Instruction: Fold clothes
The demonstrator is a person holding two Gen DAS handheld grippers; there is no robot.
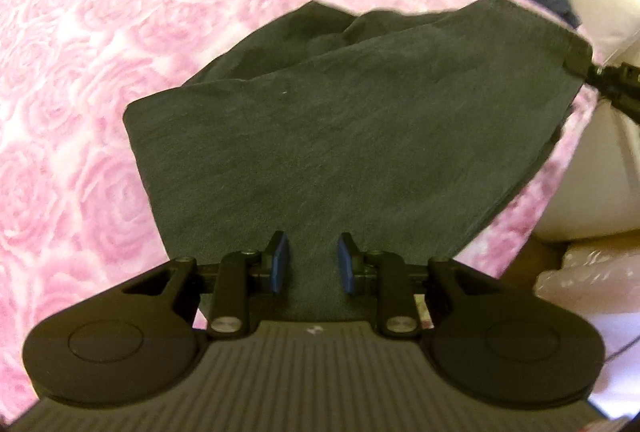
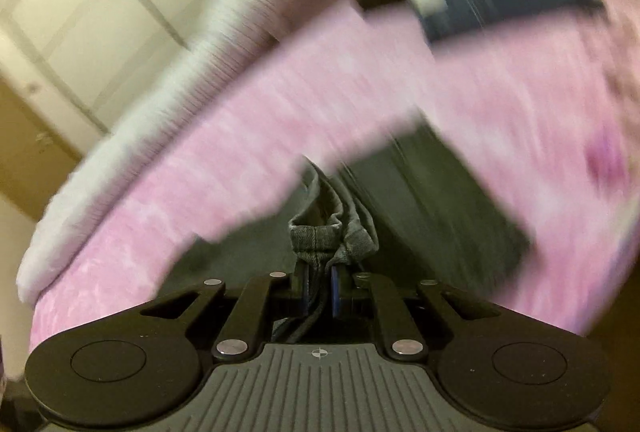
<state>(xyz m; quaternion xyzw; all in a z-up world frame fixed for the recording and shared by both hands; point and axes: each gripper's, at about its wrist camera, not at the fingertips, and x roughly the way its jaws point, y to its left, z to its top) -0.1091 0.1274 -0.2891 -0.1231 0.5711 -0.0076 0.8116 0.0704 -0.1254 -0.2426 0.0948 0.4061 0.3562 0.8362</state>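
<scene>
Two tools worked one dark grey garment (image 1: 340, 136) lying folded on the pink rose-patterned bedspread (image 1: 80, 72). Over the garment's near edge, the left tool (image 1: 313, 264) hovered with blue pads (image 1: 280, 260) spread apart. At the garment's far right corner, the right tool (image 2: 320, 288) pinched a bunched hem (image 2: 320, 236).

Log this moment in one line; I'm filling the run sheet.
left gripper: open over shirt | right gripper: shut on shirt corner | bedspread: pink

Warm dim indoor light; right wrist view heavily motion-blurred, fisheye edges dark.
</scene>
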